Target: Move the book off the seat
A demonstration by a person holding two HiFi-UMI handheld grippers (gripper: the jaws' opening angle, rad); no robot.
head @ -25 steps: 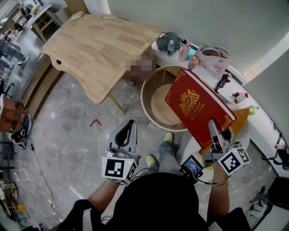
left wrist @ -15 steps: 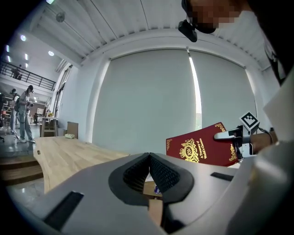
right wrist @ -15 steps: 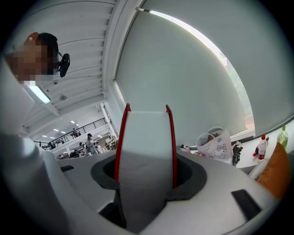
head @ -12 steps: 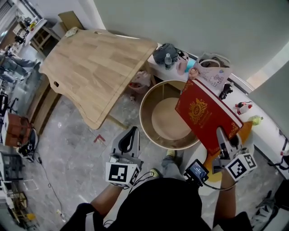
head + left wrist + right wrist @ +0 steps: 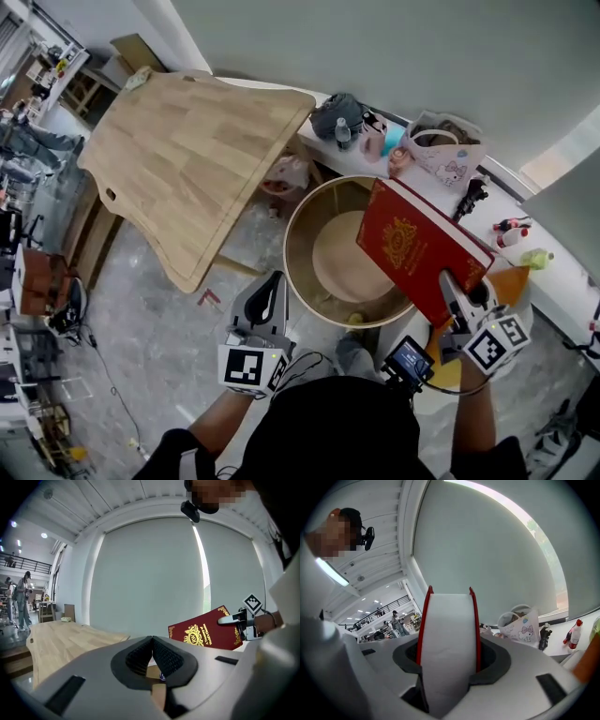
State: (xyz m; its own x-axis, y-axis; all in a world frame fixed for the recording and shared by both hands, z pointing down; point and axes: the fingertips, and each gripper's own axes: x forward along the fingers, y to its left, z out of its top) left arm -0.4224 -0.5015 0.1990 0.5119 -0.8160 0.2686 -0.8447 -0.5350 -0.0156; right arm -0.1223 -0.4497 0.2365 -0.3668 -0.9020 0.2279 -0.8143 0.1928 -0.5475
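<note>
Dark red hardcover book with gold crest is clear of round light-wood tub seat, held in air, tilted, over seat's right rim. Lift judged done; set-down left, spot not evident, maybe white counter beyond.

Right gripper: fingers clamped on book's lower edge, page block between pads, arm raised forward.

Left gripper: fingers closed together, nothing between, hovering low beside seat.
</note>
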